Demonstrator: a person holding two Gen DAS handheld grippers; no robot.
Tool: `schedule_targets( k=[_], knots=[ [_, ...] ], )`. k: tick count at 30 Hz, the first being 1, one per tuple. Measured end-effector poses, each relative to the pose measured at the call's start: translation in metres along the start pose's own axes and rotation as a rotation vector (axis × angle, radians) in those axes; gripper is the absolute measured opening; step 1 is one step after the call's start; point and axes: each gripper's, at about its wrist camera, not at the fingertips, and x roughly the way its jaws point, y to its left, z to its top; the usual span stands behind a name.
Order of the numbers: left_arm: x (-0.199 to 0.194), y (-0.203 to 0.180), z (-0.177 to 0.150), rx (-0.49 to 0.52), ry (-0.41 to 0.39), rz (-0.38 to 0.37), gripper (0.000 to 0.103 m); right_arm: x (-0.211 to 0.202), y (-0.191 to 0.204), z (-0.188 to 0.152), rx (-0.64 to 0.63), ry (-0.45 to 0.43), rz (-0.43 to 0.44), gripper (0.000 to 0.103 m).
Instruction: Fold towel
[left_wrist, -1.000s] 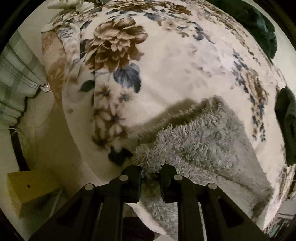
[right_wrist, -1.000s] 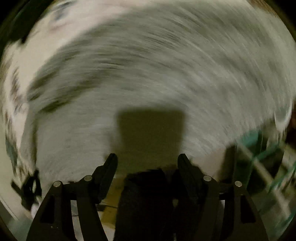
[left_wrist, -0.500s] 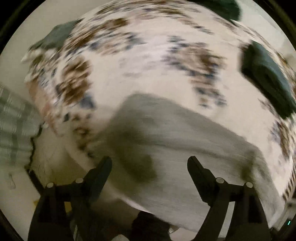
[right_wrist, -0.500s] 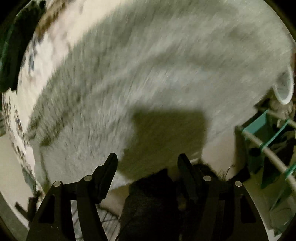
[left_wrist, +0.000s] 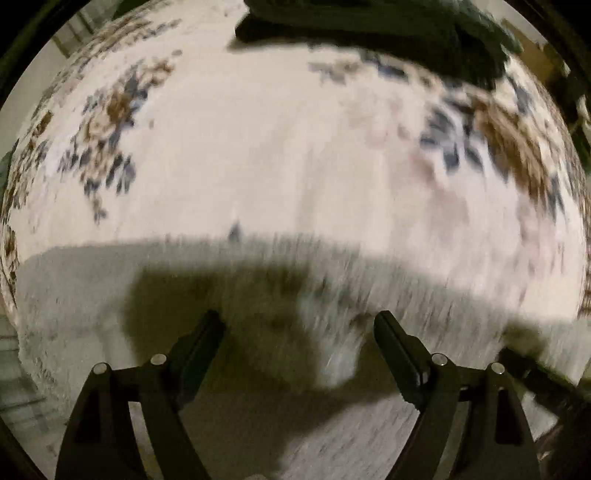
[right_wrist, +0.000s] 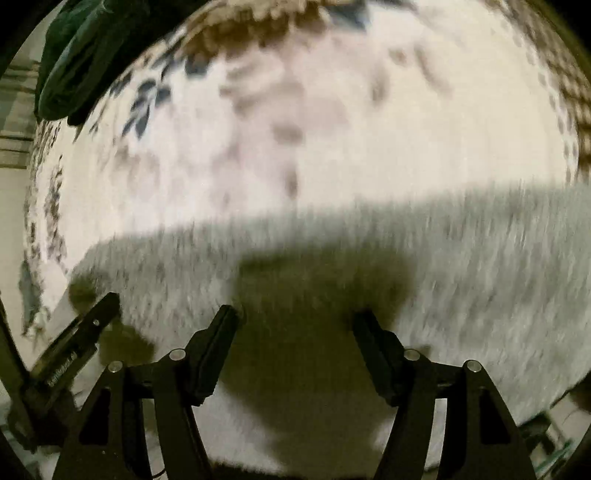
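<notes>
Beyond my left gripper I see the floral bed cover, and far ahead on it a dark green cloth. From the right gripper, another dark green cloth lies far ahead to the left. Nothing stands between the grippers and the grey towel, which lies flat directly under both. Its long axis seems to run crosswise to the fingers, though the blur makes this uncertain. The left jaws are wide apart, after just opening, with nothing clamped. The right jaws stand apart too, over the towel, holding nothing.
</notes>
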Motion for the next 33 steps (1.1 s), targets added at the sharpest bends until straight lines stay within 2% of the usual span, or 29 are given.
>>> schedule_targets(
  k=[2,5,7,10,13,15,17,19,23,24,25,26,28,31,32,33],
  knots=[
    [0.004,-0.005,0.012,0.007,-0.022,0.038,0.083,0.001,-0.004,0.011,0.006,-0.02,-0.001,0.068],
    [0.014,-0.001,0.018,-0.032,0.03,0.031,0.083,0.007,-0.018,0.021,0.069,-0.019,0.044,0.068],
    [-0.003,0.008,0.017,-0.065,0.005,0.009,0.083,0.005,-0.022,0.021,0.107,-0.024,0.078,0.068],
    [-0.046,0.025,0.001,-0.105,-0.069,0.02,0.083,-0.016,-0.037,0.016,0.157,-0.051,0.148,0.068],
    [-0.065,0.046,-0.022,-0.116,-0.074,0.11,0.083,-0.038,-0.035,0.008,0.138,-0.066,0.238,0.068],
    [-0.059,0.052,-0.034,-0.108,-0.047,0.169,0.083,-0.047,-0.015,0.005,0.044,-0.038,0.31,0.068],
    [-0.043,0.068,-0.042,-0.132,0.02,0.192,0.083,-0.055,0.012,0.007,-0.132,-0.031,0.315,0.07],
    [-0.031,0.075,-0.044,-0.151,0.041,0.21,0.083,-0.046,0.054,0.007,-0.356,-0.007,0.247,0.073],
    [-0.02,0.085,-0.045,-0.164,0.048,0.229,0.083,-0.017,0.104,-0.011,-0.653,0.02,0.128,0.072],
    [-0.019,0.086,-0.047,-0.167,0.046,0.226,0.083,-0.011,0.108,-0.015,-0.701,0.015,0.099,0.064],
    [-0.017,0.089,-0.046,-0.167,0.044,0.228,0.083,-0.004,0.113,-0.016,-0.736,0.001,0.071,0.028],
    [-0.014,0.09,-0.044,-0.169,0.045,0.225,0.083,0.0,0.114,-0.015,-0.76,-0.012,0.047,0.008],
    [-0.014,0.091,-0.041,-0.178,0.043,0.209,0.083,-0.001,0.113,-0.005,-0.707,-0.028,0.043,0.006],
    [-0.015,0.085,-0.033,-0.177,0.031,0.174,0.083,-0.013,0.082,0.015,-0.487,-0.062,0.104,0.005],
    [-0.014,0.083,-0.03,-0.173,0.029,0.152,0.083,-0.013,0.07,0.021,-0.412,-0.049,0.117,0.005],
    [-0.013,0.08,-0.027,-0.168,0.03,0.138,0.083,-0.011,0.061,0.023,-0.369,-0.034,0.118,0.001]
  ],
)
